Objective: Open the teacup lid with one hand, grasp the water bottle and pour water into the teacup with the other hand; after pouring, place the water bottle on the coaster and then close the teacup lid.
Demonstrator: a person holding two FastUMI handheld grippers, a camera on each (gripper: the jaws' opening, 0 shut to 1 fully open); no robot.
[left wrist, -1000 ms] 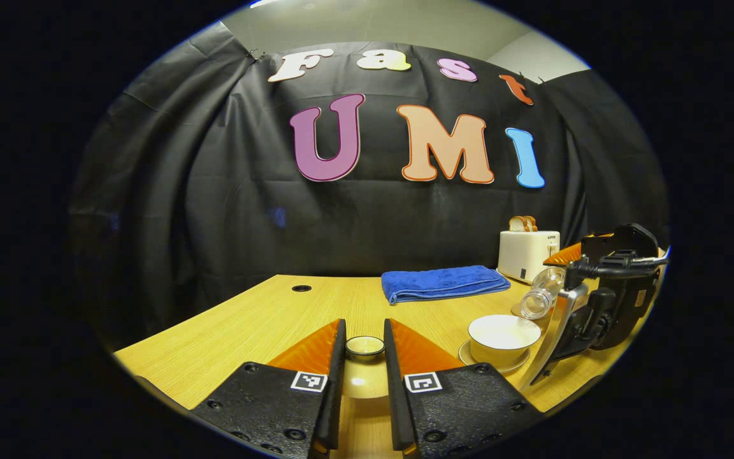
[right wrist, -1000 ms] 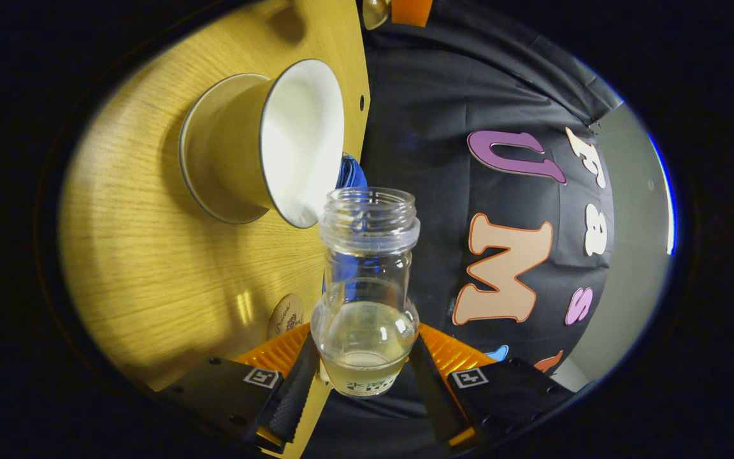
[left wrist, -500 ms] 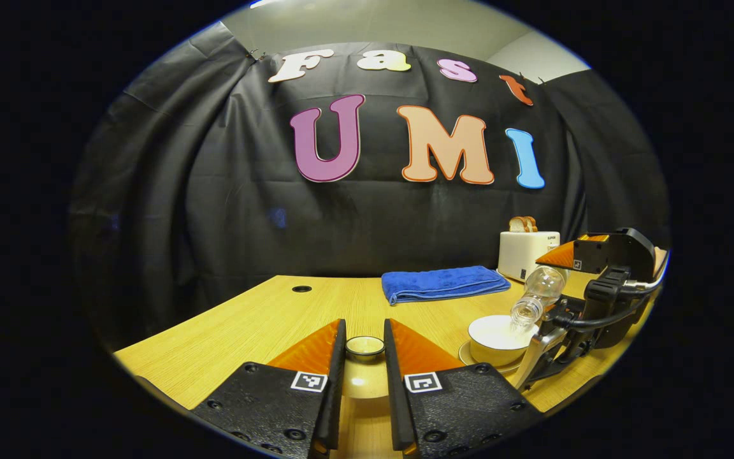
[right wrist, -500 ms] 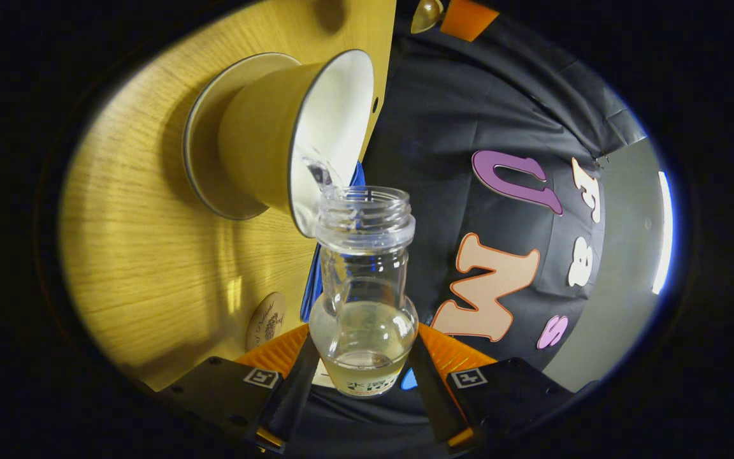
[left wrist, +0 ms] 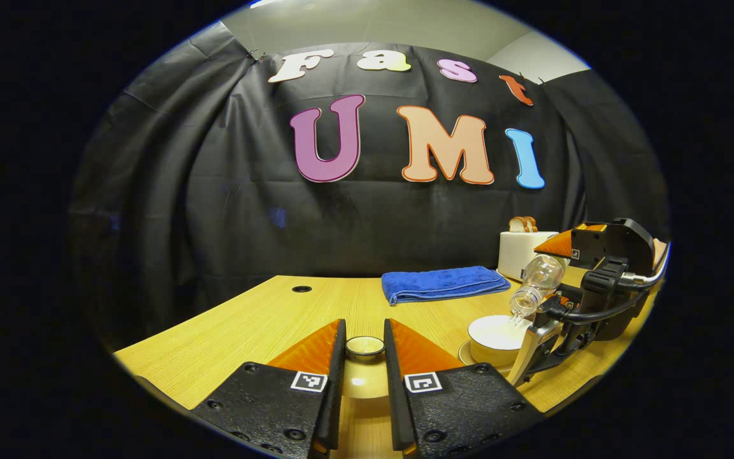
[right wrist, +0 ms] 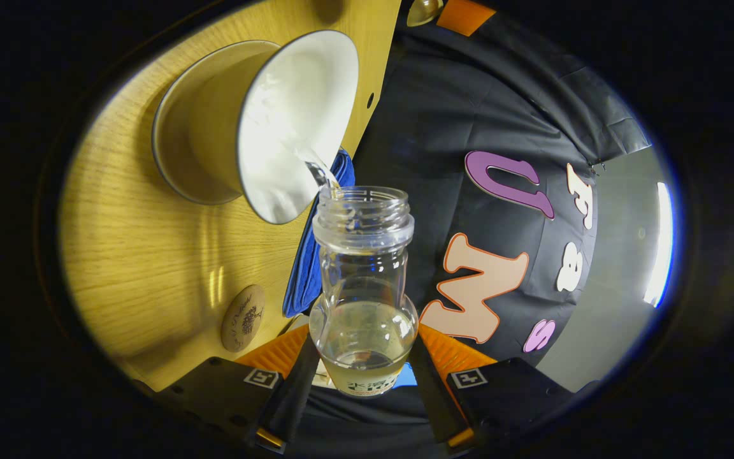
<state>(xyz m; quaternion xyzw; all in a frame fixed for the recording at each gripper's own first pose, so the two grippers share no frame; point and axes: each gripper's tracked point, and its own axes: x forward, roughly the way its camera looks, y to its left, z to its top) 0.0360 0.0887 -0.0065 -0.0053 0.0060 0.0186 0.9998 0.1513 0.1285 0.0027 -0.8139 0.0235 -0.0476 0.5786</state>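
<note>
1. Between the right gripper fingers sits the clamped water bottle, tipped mouth-down; a thin stream runs from its mouth into the teacup just ahead, which stands on a saucer; liquid remains in the bottle's base.
2. Beside that gripper lies the coaster, bare.
3. Narrowly parted, the left gripper pinches the teacup lid.

Ahead of me a wooden table runs back to the black cloth wall. A blue towel, folded flat, lies near the table's far edge. To its right, just beside it, I see a white toaster standing upright with bread sticking out of its top. Over on the left, a small round hole is cut into the tabletop, well apart from the towel.
</note>
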